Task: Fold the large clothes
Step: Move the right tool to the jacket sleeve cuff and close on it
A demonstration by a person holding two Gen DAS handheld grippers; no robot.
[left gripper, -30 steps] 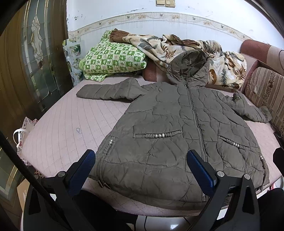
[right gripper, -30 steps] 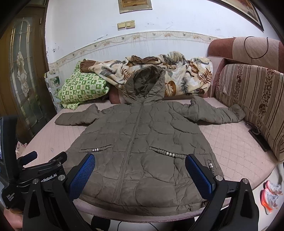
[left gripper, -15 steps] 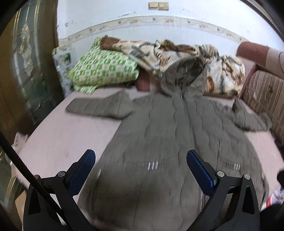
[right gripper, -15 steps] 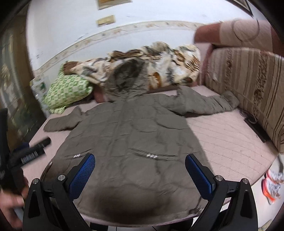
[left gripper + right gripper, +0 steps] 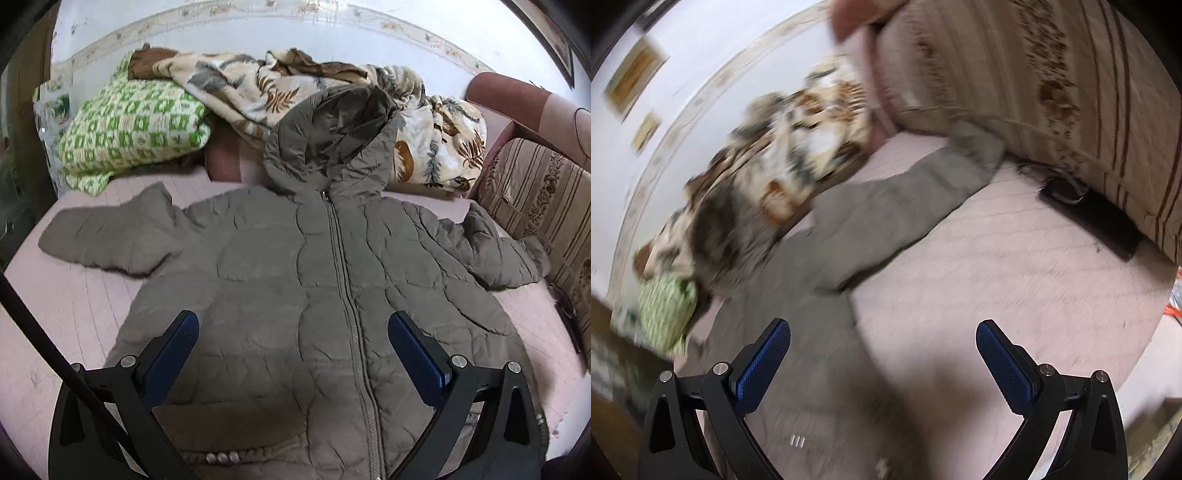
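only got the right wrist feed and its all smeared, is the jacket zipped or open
Observer: Zipped. In the left wrist view the zip runs closed down the front of the jacket, up to the hood.
Operator: wheres the other sleeve, i only see one
Observer: The sleeve on the image left lies spread out flat on the pink bed cover, pointing toward the green checked pillow.
Operator: is left holding anything
Observer: No. The left gripper is open, its jaws wide apart above the jacket's lower front, with nothing between them.
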